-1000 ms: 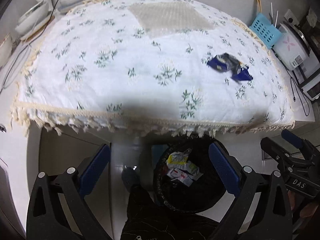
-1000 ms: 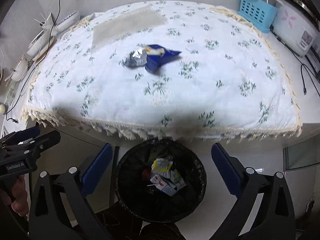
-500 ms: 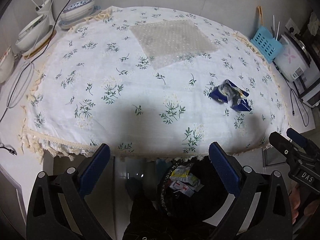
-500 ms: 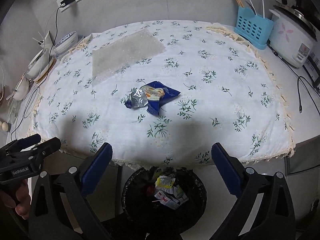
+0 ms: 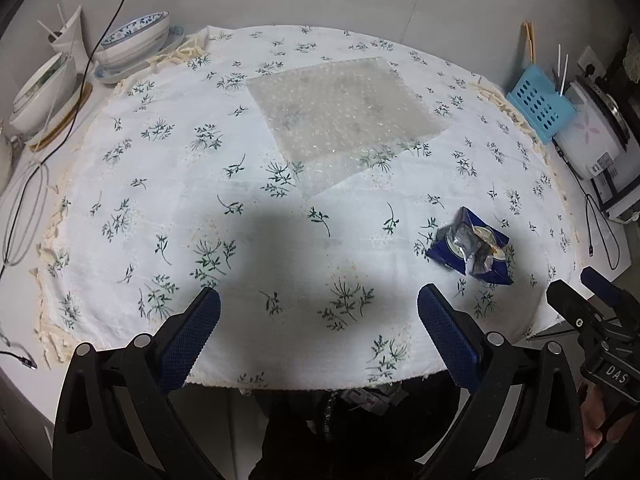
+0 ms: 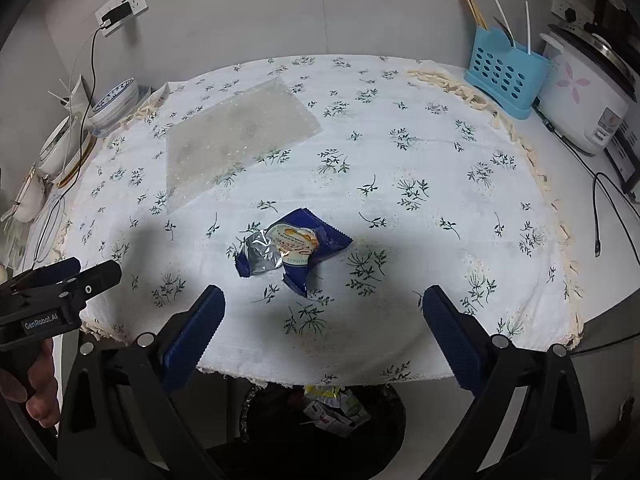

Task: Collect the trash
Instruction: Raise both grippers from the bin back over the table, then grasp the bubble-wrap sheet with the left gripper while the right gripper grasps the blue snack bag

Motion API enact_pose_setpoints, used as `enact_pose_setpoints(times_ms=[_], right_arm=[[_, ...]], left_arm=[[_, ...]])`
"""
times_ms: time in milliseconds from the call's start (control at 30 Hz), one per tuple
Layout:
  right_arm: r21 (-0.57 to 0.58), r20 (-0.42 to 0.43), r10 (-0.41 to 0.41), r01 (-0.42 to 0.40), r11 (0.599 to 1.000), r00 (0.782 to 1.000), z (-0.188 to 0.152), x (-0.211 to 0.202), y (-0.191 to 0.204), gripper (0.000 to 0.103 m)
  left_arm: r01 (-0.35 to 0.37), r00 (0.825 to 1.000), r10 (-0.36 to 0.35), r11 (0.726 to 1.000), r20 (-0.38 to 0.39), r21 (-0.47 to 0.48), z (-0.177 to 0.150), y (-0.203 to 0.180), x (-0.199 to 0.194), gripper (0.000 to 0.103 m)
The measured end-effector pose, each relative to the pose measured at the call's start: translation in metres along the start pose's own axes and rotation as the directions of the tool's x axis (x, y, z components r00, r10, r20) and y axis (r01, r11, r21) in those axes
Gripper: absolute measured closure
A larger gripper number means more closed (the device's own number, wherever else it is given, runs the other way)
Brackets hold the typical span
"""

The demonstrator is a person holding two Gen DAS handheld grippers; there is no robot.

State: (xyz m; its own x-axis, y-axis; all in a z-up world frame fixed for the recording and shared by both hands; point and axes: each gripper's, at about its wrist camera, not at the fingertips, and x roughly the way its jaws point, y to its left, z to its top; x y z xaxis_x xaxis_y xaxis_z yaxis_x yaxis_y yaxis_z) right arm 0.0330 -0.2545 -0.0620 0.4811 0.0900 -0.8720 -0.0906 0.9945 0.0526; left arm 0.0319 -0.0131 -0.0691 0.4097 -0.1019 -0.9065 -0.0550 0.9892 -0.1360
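Holding crumpled wrappers (image 6: 332,408), the black bin (image 6: 394,420) sits below both spread, empty grippers (image 5: 318,322) (image 6: 322,320).

Probably a home kitchen: rice cooker (image 6: 582,92), bowls (image 5: 134,42), floral tablecloth (image 6: 400,152).

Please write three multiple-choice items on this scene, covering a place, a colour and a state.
1. Where is the bubble wrap sheet?
A. in the bin
B. flat on the tablecloth
C. in the cutlery holder

2. What colour is the cutlery holder?
A. light blue
B. red
C. black

3. How does the right gripper stand?
A. shut on the snack wrapper
B. shut, empty
C. open, empty

Answers: 1 B, it lies spread on the floral tablecloth; 2 A, its perforated wall is light blue; 3 C, its fingers stand wide apart, short of the torn blue snack wrapper.
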Motion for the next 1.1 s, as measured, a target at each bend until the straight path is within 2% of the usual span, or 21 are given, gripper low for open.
enact_pose_setpoints(times_ms=[300, 533, 733, 833, 900, 967, 1033, 1100], right_arm=[[0.038, -0.039, -0.020, 0.022, 0.999, 0.999, 0.024, 0.028, -0.002, 0.008], [0.057, -0.088, -0.024, 0.029, 0.998, 0.996, 0.034, 0.055, 0.001, 0.009], [0.073, -0.136, -0.016, 0.026, 0.997, 0.991, 0.035, 0.080, 0.006, 0.018], [0.071, -0.165, -0.009, 0.021, 0.997, 0.986, 0.033, 0.093, 0.012, 0.026], [0.072, -0.188, -0.007, 0.021, 0.997, 0.982, 0.032, 0.101, 0.015, 0.035], [0.077, -0.199, -0.005, 0.021, 0.997, 0.980, 0.030, 0.106, 0.018, 0.038], [0.081, -0.207, -0.008, 0.025, 0.996, 0.978, 0.029, 0.108, 0.020, 0.042], [0.083, -0.213, -0.010, 0.028, 0.996, 0.977, 0.029, 0.110, 0.021, 0.049]], left_arm=[[0.000, 1.000, 0.001, 0.999, -0.019, 0.034, 0.058, 0.005, 0.038, 0.006], [-0.013, 0.998, 0.016, 0.998, -0.059, 0.053, 0.112, 0.014, 0.087, 0.006], [-0.033, 0.996, 0.039, 0.997, -0.081, 0.068, 0.152, 0.015, 0.129, 0.006], [-0.055, 0.993, 0.062, 0.996, -0.099, 0.075, 0.162, 0.015, 0.145, 0.006], [-0.062, 0.992, 0.071, 0.994, -0.106, 0.087, 0.165, 0.014, 0.151, 0.006], [-0.065, 0.991, 0.076, 0.993, -0.111, 0.096, 0.166, 0.012, 0.154, 0.007], [-0.065, 0.990, 0.077, 0.992, -0.115, 0.104, 0.166, 0.009, 0.153, 0.012], [-0.063, 0.991, 0.076, 0.991, -0.113, 0.122, 0.165, 0.005, 0.151, 0.023]])
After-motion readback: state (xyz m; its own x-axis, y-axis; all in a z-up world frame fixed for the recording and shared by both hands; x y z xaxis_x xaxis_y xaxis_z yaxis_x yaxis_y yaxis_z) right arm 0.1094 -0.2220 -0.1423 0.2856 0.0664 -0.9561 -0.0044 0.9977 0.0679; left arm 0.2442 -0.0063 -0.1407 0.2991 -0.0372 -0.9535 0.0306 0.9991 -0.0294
